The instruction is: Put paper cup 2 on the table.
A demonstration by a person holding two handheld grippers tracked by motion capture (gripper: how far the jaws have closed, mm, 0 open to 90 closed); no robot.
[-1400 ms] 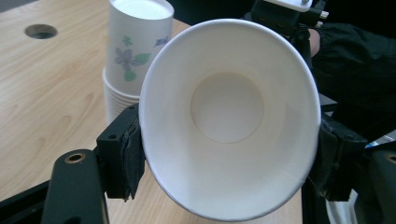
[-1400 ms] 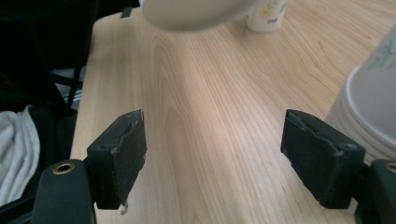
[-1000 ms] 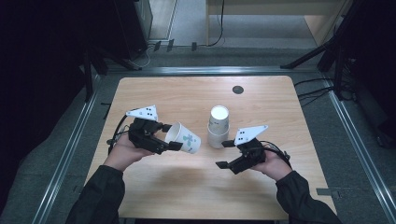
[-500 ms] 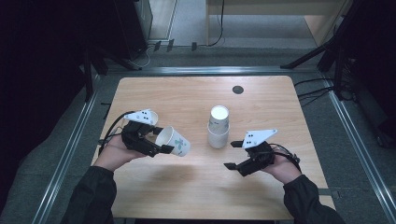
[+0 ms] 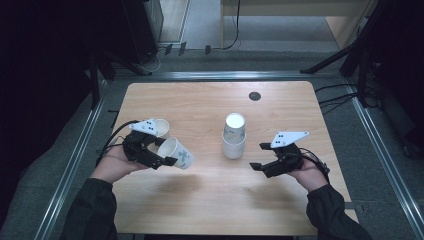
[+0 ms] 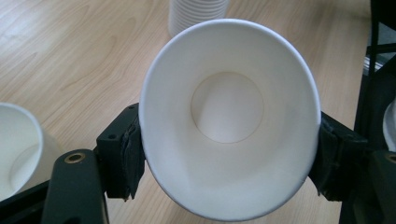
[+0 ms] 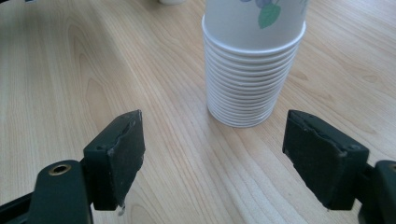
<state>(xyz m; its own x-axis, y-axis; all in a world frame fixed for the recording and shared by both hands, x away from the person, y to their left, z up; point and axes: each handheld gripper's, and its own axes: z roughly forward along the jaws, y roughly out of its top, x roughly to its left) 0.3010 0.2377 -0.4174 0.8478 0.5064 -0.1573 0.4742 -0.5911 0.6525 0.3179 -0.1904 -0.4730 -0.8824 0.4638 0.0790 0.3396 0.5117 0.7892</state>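
A white paper cup (image 6: 229, 116) with a leaf print lies sideways between the jaws of my left gripper (image 5: 164, 151), mouth toward the gripper's camera and squeezed slightly oval. The pads press on its rim from both sides. It hangs just above the table's left half (image 5: 178, 153). An upside-down stack of matching cups (image 5: 234, 136) stands at the table's middle. My right gripper (image 5: 257, 156) sits to the right of the stack, open, nothing between its jaws. In the right gripper view the stack (image 7: 254, 74) stands a short way beyond the open pads (image 7: 116, 154).
A second single cup (image 5: 162, 127) stands upright on the wooden table (image 5: 200, 105), just behind the left gripper; it is at the left edge (image 6: 16, 149) of the left gripper view. A dark round grommet (image 5: 254, 96) sits near the far edge.
My left gripper has carried the cup leftward, away from the stack. My right gripper has drawn back to the right, away from the stack, still open.
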